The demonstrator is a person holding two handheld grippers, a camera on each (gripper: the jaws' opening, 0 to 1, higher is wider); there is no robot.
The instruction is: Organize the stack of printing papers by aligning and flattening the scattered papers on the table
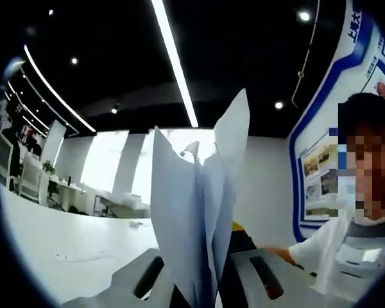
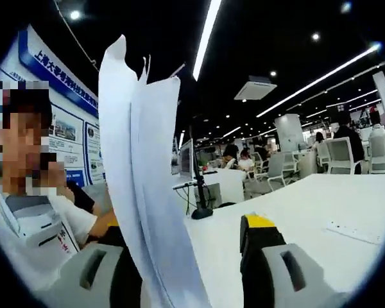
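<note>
A stack of white printing papers [image 1: 199,205] stands on edge between the jaws of my left gripper [image 1: 202,273]. Its sheets fan apart at the top and fill the narrow gap, so the gripper is shut on it. In the right gripper view the same papers [image 2: 144,179] rise upright against the left finger [image 2: 125,263] of my right gripper [image 2: 186,260]. The yellow-topped right finger [image 2: 260,247] stands well apart from the sheets, with the white table [image 2: 321,205] showing between. That gripper is open.
A person in a white shirt [image 1: 346,250] sits close by, also in the right gripper view [image 2: 32,218]. A dark stand [image 2: 197,192] and a white power strip [image 2: 350,231] sit on the table. Desks and chairs [image 2: 343,154] lie beyond.
</note>
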